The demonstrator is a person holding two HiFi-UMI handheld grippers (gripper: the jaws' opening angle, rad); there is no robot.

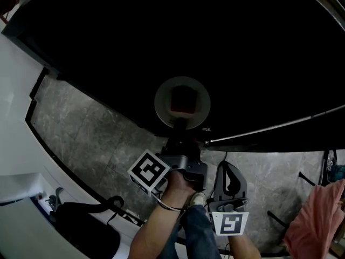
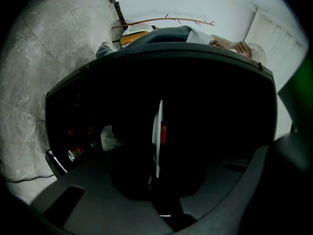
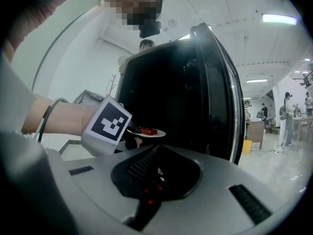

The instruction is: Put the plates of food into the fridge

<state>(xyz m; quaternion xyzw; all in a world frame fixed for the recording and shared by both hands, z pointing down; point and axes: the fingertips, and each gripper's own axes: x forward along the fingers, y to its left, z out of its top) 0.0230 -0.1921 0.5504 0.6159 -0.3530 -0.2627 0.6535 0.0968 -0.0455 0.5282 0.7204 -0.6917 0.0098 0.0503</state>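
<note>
A white plate (image 1: pixel 161 102) carries a red piece of food (image 1: pixel 183 100) and hangs level in front of the dark, open fridge (image 1: pixel 226 31). My left gripper (image 1: pixel 179 124) is shut on the plate's near rim. In the left gripper view the plate (image 2: pixel 157 131) shows edge-on between the jaws, with the food (image 2: pixel 163 132) on one side. The right gripper view shows the plate (image 3: pixel 157 133) and the left gripper (image 3: pixel 133 129) at the fridge opening. My right gripper (image 1: pixel 227 166) hangs lower right, holds nothing, and its jaws meet at the tip.
The fridge door (image 3: pixel 230 92) stands open at the right. Cans (image 2: pixel 73 153) and a pale bag (image 2: pixel 108 138) sit inside the fridge. A white counter (image 1: pixel 21 144) runs along the left, with a black bag (image 1: pixel 86 225) on it. A pink cloth (image 1: pixel 318 215) hangs lower right. People stand beyond.
</note>
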